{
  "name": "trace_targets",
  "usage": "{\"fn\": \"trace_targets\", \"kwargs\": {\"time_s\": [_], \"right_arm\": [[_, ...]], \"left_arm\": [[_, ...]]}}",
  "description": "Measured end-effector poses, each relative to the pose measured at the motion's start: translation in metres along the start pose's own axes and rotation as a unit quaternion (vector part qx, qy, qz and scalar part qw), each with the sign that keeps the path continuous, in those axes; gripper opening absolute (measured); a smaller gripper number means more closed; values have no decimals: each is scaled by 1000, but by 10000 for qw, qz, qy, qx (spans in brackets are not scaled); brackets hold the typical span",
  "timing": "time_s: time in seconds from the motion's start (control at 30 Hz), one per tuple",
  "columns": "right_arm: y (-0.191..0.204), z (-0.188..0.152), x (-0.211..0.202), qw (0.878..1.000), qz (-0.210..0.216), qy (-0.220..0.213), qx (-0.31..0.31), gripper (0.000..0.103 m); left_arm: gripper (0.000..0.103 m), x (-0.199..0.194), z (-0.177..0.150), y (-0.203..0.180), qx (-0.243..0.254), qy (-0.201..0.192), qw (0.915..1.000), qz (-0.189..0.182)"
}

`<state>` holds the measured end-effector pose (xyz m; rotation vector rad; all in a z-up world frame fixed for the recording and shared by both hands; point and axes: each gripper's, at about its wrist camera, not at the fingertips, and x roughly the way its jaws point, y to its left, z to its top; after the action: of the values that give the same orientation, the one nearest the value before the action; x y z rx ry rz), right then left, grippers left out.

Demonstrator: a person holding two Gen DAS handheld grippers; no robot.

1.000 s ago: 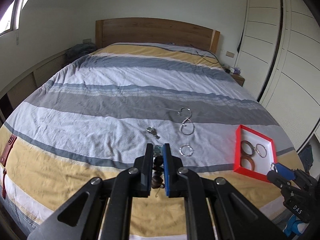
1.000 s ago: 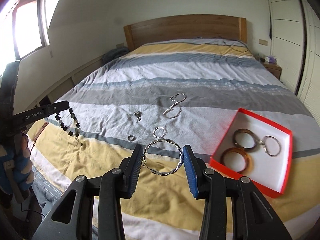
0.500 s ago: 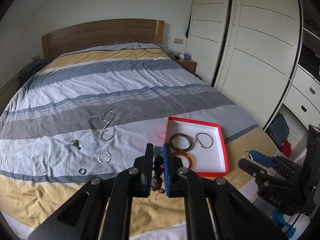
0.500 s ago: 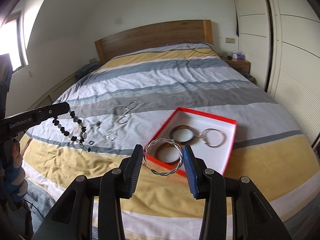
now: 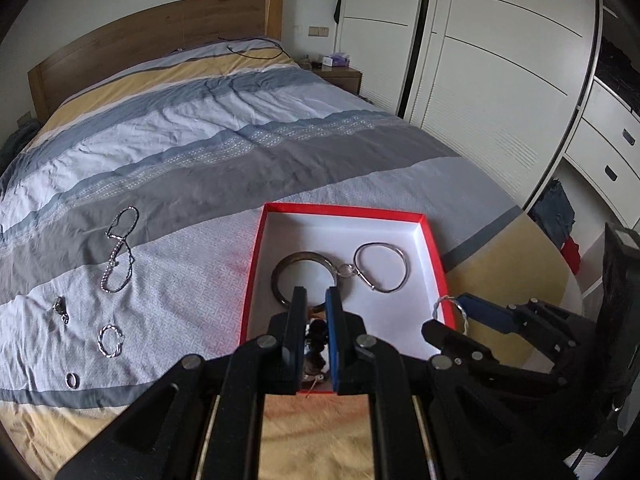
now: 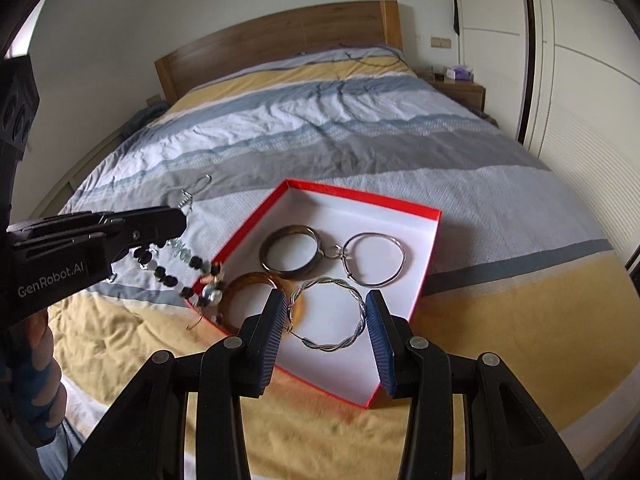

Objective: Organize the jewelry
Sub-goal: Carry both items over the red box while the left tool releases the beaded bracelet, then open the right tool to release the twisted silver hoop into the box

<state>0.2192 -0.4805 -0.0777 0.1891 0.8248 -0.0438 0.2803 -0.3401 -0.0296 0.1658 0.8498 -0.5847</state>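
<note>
A red box point(image 5: 434, 256) with a white inside lies on the bed, also in the right wrist view point(image 6: 434, 240). It holds a dark bangle point(image 6: 290, 254), a silver hoop point(image 6: 374, 258) and an amber bangle point(image 6: 244, 300). My left gripper point(image 5: 315, 300) is shut on a beaded bracelet point(image 6: 176, 276) that hangs over the box's near left edge. My right gripper point(image 6: 326, 312) is shut on a twisted silver bangle point(image 6: 344, 312) above the box's near part.
On the striped bedspread left of the box lie a silver chain point(image 5: 120, 248), a small twisted ring point(image 5: 109, 340), a little ring point(image 5: 72, 380) and a small charm point(image 5: 61, 308). White wardrobe doors point(image 5: 500, 80) stand on the right, a wooden headboard point(image 5: 152, 36) at the back.
Both grippers have swung right and moved over the red box, still holding their pieces. The box now lies right under both grippers.
</note>
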Motion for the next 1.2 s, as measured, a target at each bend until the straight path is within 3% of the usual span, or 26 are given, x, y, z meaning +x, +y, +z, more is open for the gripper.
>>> {"fn": "trace_targets", "kwargs": {"time_s": [0.3,0.63,0.93,1.2], "right_arm": [[-1,-5,61,9983,-24,517,-272,41],[0,-14,91,9907,-199,1156,-692,41],[4,-14,90,9875,-322,1289,-848,42],[3,-7,50,9904,-451,1072,-748,45]], "left_arm": [[9,63,-27,19,-108,701,9974,101],[9,87,-49,18,-18,1117,9935,197],[10,75,-45,25,-162,1135,9933,168],[13,25,-36,24,-202,803,9966,-9]]}}
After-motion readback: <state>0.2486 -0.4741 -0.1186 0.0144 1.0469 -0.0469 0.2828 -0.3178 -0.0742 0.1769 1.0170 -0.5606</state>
